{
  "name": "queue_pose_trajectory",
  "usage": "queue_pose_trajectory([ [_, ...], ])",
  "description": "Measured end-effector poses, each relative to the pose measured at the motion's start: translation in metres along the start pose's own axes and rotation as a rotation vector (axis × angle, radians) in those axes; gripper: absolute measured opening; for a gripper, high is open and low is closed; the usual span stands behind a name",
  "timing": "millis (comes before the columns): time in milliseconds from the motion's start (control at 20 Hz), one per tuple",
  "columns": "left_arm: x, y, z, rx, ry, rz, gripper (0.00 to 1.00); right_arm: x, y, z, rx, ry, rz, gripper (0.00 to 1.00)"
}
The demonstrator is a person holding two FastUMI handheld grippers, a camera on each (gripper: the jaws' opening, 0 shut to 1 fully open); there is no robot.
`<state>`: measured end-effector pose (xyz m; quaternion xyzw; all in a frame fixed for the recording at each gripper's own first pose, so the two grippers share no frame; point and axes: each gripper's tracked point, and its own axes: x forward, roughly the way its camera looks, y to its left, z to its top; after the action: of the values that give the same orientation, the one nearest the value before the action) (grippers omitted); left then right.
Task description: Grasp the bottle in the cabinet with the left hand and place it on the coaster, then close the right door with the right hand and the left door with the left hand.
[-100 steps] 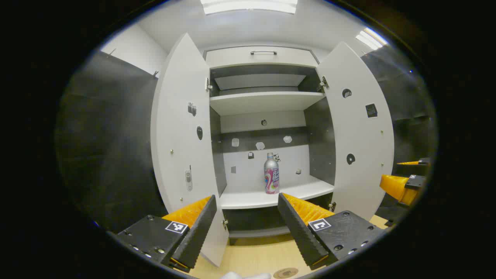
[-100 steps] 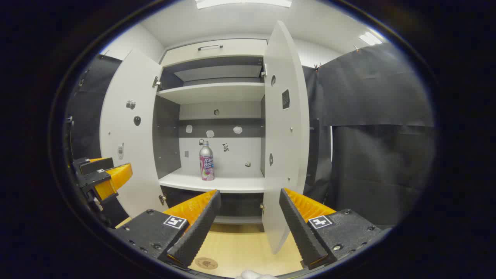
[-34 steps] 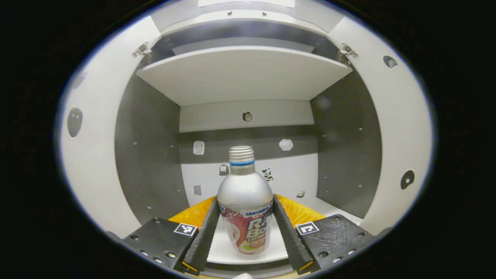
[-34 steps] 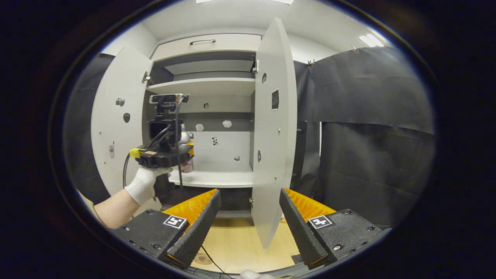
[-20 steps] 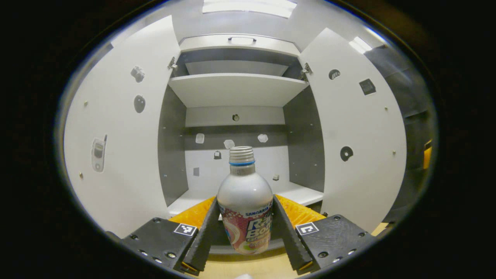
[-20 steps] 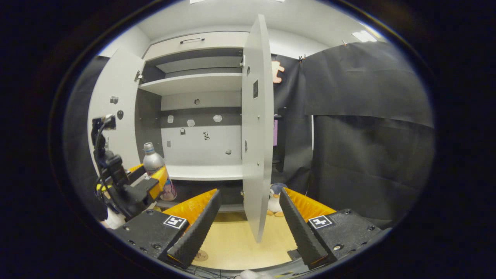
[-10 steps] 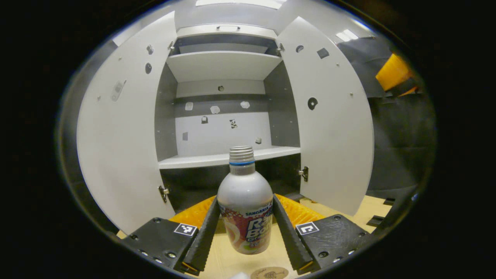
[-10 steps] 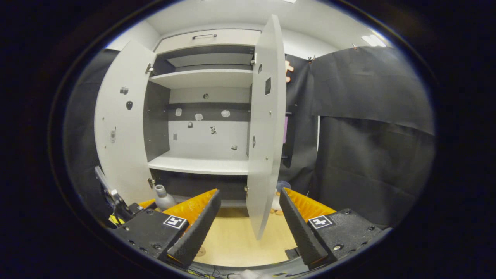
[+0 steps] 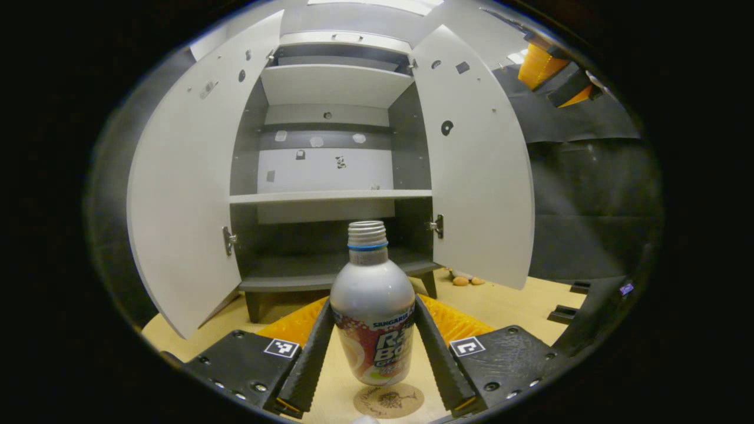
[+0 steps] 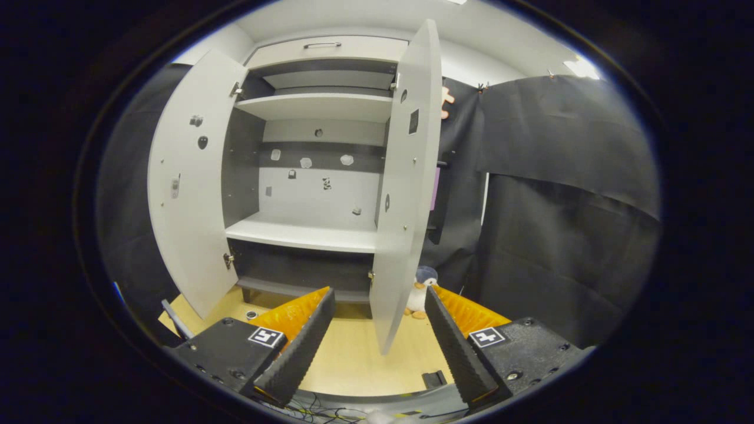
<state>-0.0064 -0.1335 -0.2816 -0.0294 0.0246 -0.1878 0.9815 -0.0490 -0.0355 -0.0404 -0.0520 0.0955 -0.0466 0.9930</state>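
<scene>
In the left gripper view, my left gripper is shut on the silver bottle, which stands upright just above the round brown coaster on the wooden tabletop. Behind it the white cabinet stands with its left door and right door open. My right gripper is open in the right gripper view, with the edge of the right door showing between its fingers, farther off. In the left gripper view the right gripper also appears high at the upper right.
A small penguin toy sits on the floor behind the right door. Black cloth hangs to the right of the cabinet. Cables lie along the near table edge. The cabinet shelf is bare.
My left gripper has carried the bottle out of the cabinet and down to just over the coaster. The right gripper has stayed open, drifting slightly before the right door's edge.
</scene>
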Motion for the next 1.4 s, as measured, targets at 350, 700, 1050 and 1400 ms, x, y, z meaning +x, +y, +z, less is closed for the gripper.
queue_pose_trajectory([
  [350,-0.009,-0.003,-0.045,0.001,0.029,-0.006,0.78,-0.006,0.005,-0.006,-0.031,0.021,0.015,1.0],
  [700,-0.009,-0.004,-0.062,0.01,0.059,-0.026,0.79,-0.007,0.007,-0.005,-0.06,0.023,0.021,1.0],
  [1050,-0.011,-0.016,-0.05,0.021,0.062,-0.094,0.99,-0.01,0.015,-0.012,-0.05,0.037,0.044,1.0],
  [1400,-0.014,0.006,0.003,0.095,-0.002,-0.055,0.98,-0.014,0.012,-0.01,-0.037,0.004,0.043,1.0],
])
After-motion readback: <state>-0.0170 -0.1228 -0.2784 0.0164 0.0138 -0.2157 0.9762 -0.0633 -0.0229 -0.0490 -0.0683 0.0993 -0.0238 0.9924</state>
